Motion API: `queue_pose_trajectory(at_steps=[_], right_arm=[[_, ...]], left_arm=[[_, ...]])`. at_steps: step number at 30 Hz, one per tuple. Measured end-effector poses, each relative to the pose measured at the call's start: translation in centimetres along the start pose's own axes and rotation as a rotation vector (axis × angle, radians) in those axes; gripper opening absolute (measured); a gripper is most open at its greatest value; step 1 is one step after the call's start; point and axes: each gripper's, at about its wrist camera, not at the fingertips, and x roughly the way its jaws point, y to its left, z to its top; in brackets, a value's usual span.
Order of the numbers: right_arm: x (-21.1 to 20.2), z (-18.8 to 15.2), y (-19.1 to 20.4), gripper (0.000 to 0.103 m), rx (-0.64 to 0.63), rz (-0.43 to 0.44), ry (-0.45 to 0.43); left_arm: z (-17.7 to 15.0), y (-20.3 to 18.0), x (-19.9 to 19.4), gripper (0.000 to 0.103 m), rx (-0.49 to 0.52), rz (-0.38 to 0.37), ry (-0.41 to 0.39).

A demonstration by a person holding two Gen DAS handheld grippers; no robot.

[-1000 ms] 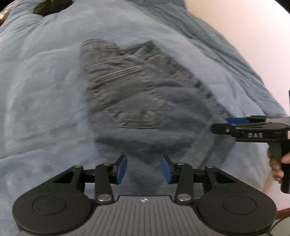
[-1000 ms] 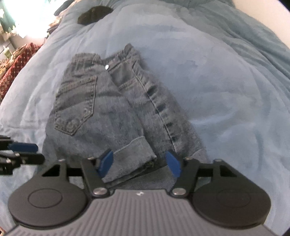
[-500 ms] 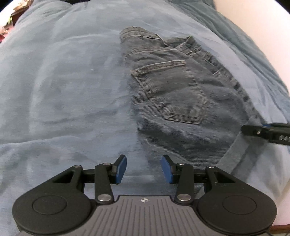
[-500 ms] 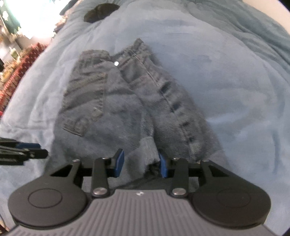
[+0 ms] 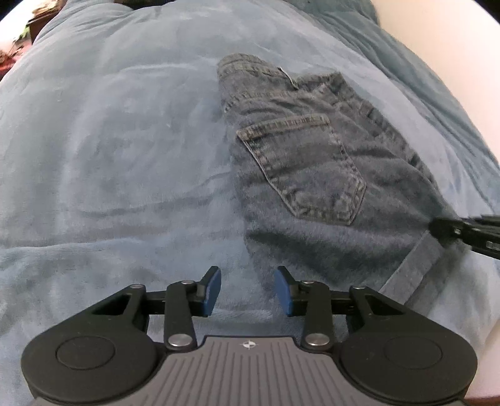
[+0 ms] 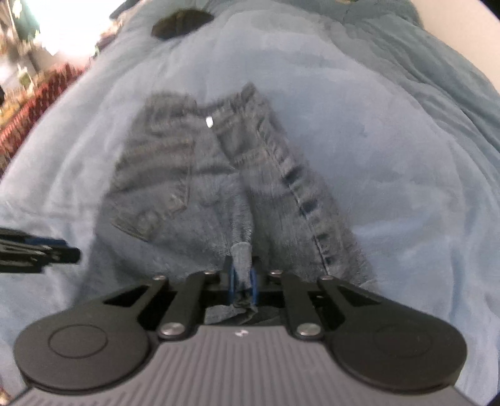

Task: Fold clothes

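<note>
Lying flat on the plush light-blue blanket (image 5: 118, 162) — 1 pair of faded blue denim jeans (image 5: 312, 175), already doubled lengthwise, back pocket up, waistband far, cuffs near. Hovering over bare blanket just left of the denim: black left gripper (image 5: 247, 289), blue pads apart and closing, nothing between them. Closing on the turned-up cuff at the near right edge: black right gripper (image 6: 243, 285), pads pinching cloth. Remaining, likely: carrying the cuffs toward the waistband. Counting: 1 garment, 2 grippers, 1 dark lump (image 6: 181, 23) far off.
</note>
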Motion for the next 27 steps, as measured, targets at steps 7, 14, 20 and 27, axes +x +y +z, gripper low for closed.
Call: queue_pose_trajectory(at_steps=[7,14,20,27], right_arm=[[-5.0,1.9,-0.5,0.009,-0.049,-0.039,-0.079],[-2.8,-0.2,-4.0,0.009,-0.006,-0.129,-0.025],[1.1,-1.4,-5.5,0.01,0.028,-0.152,0.041],[1.5,-1.6,-5.5,0.018,0.017,-0.164,0.07]], left_arm=[[0.5,0.3,-1.3,0.035,-0.007,-0.029,-0.028],[0.1,-0.5,-1.1,0.035,0.016,-0.041,-0.016],[-0.5,-1.0,-0.1,0.035,0.028,-0.053,0.018],[-0.3,-0.9,0.0,0.035,0.03,-0.112,0.037]])
